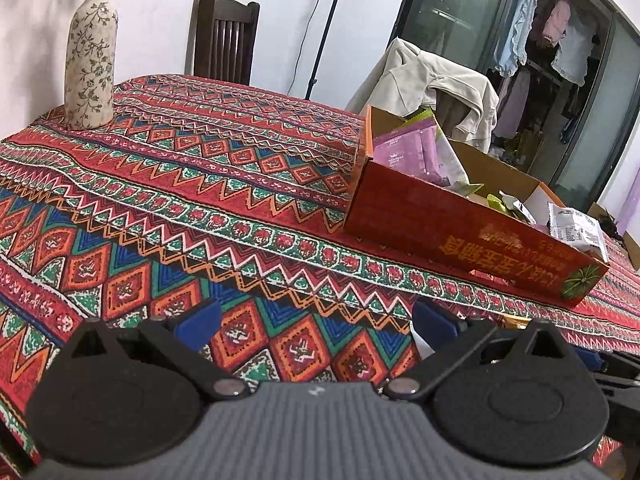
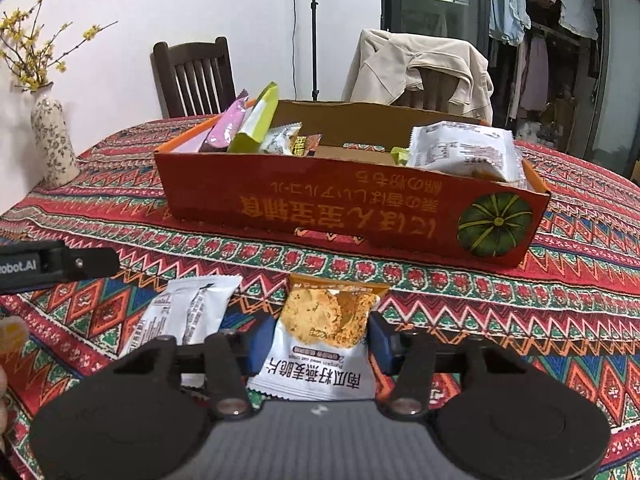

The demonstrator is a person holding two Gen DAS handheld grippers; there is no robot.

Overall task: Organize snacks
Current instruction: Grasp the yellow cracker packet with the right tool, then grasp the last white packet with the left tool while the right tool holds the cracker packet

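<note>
Patterned tablecloth under my right tongs pinching a white oat-crisp packet; left tongs wide, empty.

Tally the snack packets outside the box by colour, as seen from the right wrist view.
White and orange packet, in the right gripper: 1
White and grey packet, on the tablecloth: 1
Total: 2

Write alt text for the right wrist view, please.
The right gripper is closed on a white oat crisp packet lying on a patterned tablecloth. Behind it sits a red cardboard box of snacks; another white packet lies to the left.
</note>
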